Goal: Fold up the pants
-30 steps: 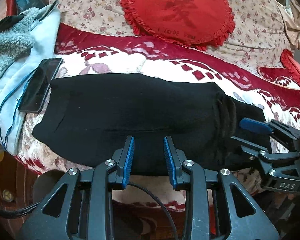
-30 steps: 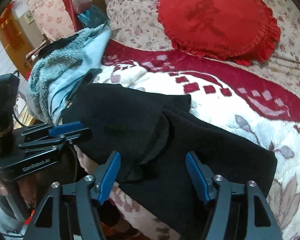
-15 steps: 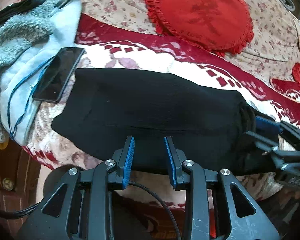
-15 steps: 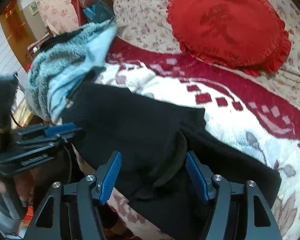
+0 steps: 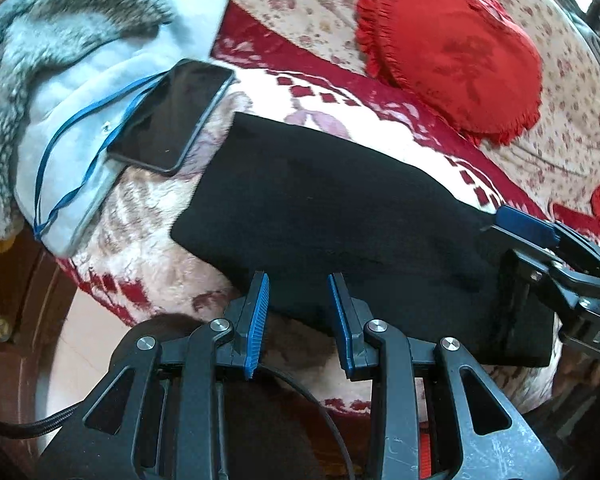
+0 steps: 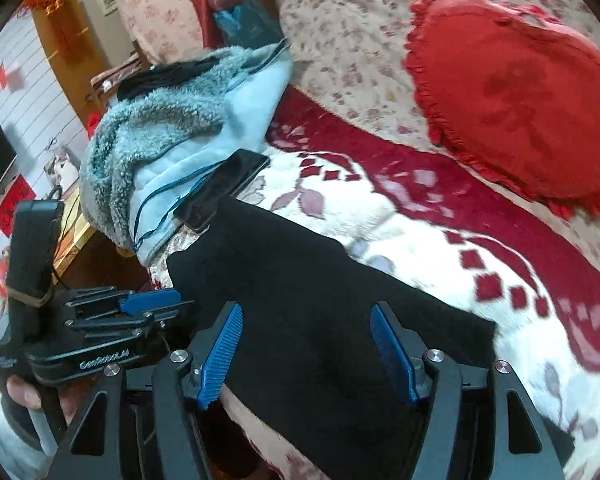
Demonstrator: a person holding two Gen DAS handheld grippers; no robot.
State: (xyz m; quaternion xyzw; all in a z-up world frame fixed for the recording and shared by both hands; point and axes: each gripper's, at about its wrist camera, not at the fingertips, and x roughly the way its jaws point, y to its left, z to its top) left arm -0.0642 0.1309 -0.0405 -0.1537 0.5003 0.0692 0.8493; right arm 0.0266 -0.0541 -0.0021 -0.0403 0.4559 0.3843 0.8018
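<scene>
Left gripper (image 5: 298,280) with jaws parted a little, blue pads apart, nothing pinched — tips hovering at the near edge of the black pants (image 5: 340,216), cloth showing behind the gap rather than clamped in it. Right gripper (image 6: 306,312) spread wide, pads well apart, the dark fabric lying under and between them; cannot tell whether either pad touches the cloth, but no pinch visible. Pants folded into a long dark band, laid flat across the near part of a fluffy white-and-red blanket (image 5: 140,240), left end blunt and squared, right end reaching beneath the right gripper, seen at the right edge of the left wrist view. From the right wrist view, left gripper off to the near left, held by a hand (image 6: 24,394) with fingertips showing below its body. Just beside the far left corner of the pants, a dark phone (image 5: 172,116) lying screen up, tilted, partly on a pale blue fleece garment (image 5: 84,92) with grey fuzzy lining — a thin blue cord (image 5: 60,148) looped over that garment next to the phone. Farther back, a floral bedspread (image 5: 308,12) and on it a red heart-shaped cushion (image 5: 456,48) with a frilled rim. At the near left, brown wooden furniture (image 5: 16,288) below the blanket's edge. Motion blur throughout both views.
</scene>
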